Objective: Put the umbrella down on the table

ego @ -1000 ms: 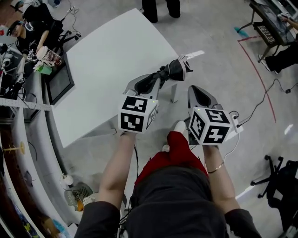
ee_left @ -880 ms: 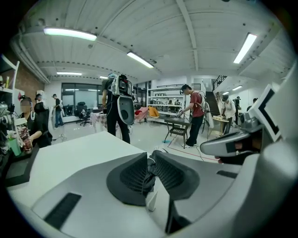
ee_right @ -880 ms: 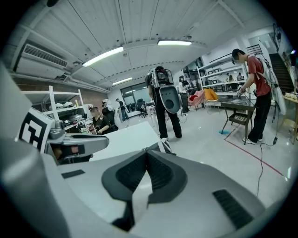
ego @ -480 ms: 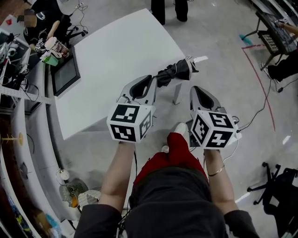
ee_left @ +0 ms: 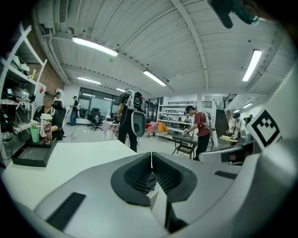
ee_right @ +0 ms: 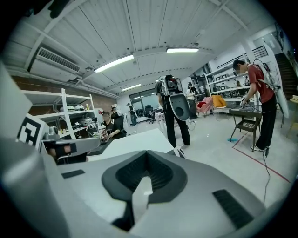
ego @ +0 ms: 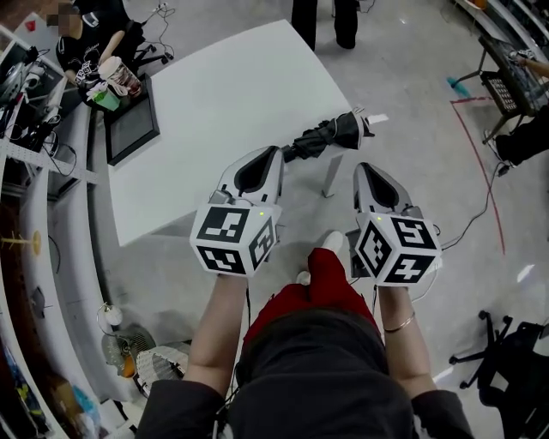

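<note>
A folded black umbrella [ego: 324, 137] lies on the white table [ego: 214, 94], along its right edge near the near corner. My left gripper [ego: 273, 153] hovers just short of the umbrella's near end, apart from it. In the left gripper view its jaws [ee_left: 151, 157] meet with nothing between them. My right gripper [ego: 364, 168] hangs off the table's right side over the floor, and its jaws [ee_right: 147, 153] are also together and empty. In the right gripper view the umbrella's tip [ee_right: 179, 152] peeks over the jaws.
A black tray [ego: 129, 130] and a cup [ego: 120, 77] sit on the desk to the table's left, by a seated person. Another person [ego: 326, 21] stands past the table's far end. A table leg [ego: 330, 176], floor cables, a red tape line [ego: 482, 171] and a chair [ego: 506, 360] lie to the right.
Both grippers have drawn back toward my body and risen. The left gripper has come away from the umbrella's near end, and the umbrella stays lying on the table.
</note>
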A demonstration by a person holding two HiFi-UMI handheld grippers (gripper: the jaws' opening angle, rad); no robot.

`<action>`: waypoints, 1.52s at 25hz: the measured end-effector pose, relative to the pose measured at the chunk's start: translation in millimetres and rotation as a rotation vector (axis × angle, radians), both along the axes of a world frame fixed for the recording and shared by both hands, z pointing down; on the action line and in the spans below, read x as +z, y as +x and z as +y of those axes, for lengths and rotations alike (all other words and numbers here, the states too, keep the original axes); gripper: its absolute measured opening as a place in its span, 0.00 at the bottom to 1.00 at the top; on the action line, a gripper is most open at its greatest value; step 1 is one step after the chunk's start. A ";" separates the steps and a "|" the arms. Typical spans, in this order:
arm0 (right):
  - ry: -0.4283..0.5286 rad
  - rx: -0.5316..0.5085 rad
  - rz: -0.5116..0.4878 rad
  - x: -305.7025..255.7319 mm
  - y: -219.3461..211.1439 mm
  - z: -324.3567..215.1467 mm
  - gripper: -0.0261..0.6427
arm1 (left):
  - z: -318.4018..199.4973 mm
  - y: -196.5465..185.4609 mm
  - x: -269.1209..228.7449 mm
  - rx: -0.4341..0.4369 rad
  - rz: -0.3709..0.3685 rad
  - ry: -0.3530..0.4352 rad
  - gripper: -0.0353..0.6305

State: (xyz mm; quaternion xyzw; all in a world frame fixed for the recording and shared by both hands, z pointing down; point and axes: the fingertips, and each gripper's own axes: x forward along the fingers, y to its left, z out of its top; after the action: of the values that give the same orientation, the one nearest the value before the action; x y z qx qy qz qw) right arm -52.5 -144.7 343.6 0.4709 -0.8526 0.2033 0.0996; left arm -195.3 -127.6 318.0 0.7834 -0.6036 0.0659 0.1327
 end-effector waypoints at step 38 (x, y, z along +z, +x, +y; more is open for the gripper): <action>0.183 -0.140 -0.001 -56.9 -31.5 66.5 0.07 | 106.8 -46.9 -31.9 -0.211 0.026 0.102 0.08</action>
State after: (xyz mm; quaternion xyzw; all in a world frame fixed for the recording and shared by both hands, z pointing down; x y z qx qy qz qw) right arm -84.0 -78.3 286.7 0.4174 -0.8984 0.1175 0.0700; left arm -242.2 -20.8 286.1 0.7221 -0.6833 0.0106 0.1069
